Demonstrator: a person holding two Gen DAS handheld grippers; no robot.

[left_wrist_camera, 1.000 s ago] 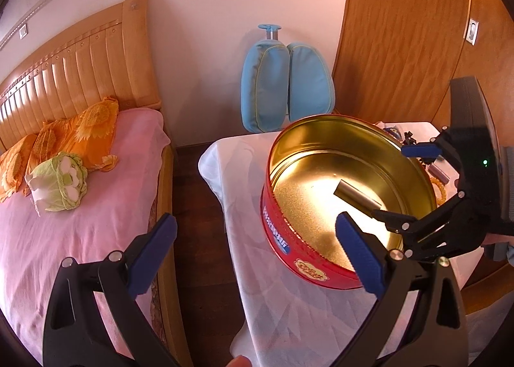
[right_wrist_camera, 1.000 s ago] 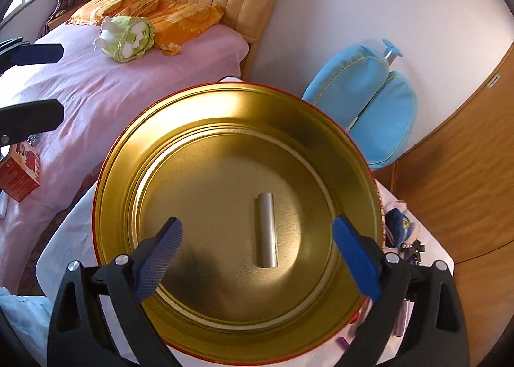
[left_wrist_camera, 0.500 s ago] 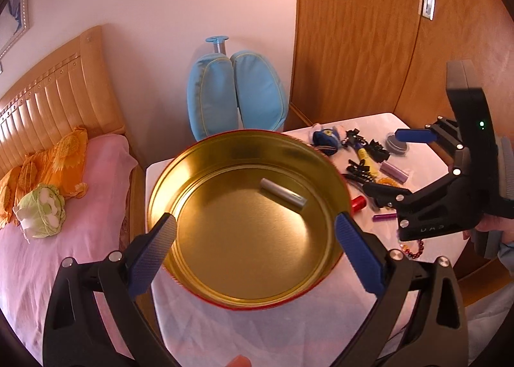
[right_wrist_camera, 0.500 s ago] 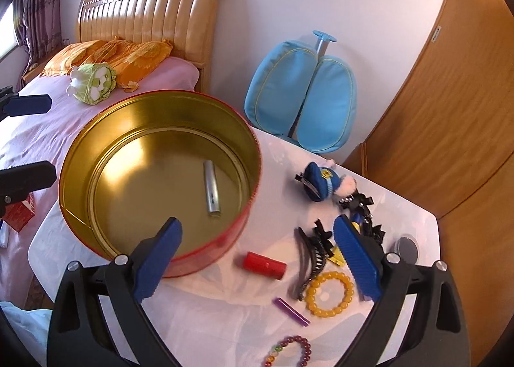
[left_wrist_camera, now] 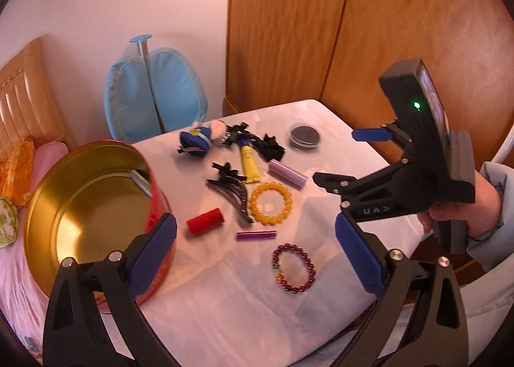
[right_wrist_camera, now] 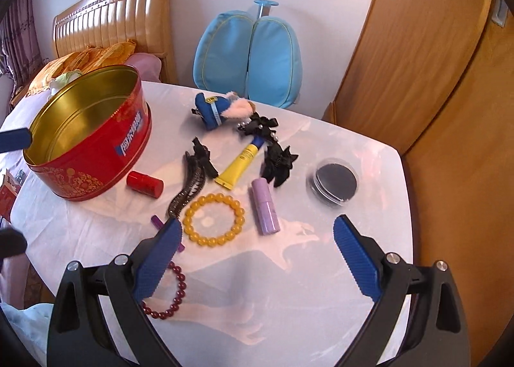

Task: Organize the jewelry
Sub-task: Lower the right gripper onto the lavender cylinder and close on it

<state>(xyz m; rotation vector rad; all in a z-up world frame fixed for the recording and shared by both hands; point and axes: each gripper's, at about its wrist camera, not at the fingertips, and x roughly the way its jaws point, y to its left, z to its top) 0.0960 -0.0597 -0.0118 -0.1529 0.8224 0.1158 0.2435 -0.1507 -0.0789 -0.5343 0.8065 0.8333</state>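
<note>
red tin (right_wrist_camera: 96,155) left of yellow bracelet (right_wrist_camera: 214,220); both tools gaping, apparently empty.

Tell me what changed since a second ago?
Both hand-held grippers swung away from the tin toward the loose things on the table. The right hand-held gripper was over the tin and now hovers near the yellow bracelet; the left hand-held gripper now faces the red bracelet. Nothing was picked up. Both stayed open, and the silver tube stayed in the tin.

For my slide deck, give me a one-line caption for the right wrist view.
Open right hand-held gripper above a white table of bracelets, clips and tubes beside a red tin.
</note>
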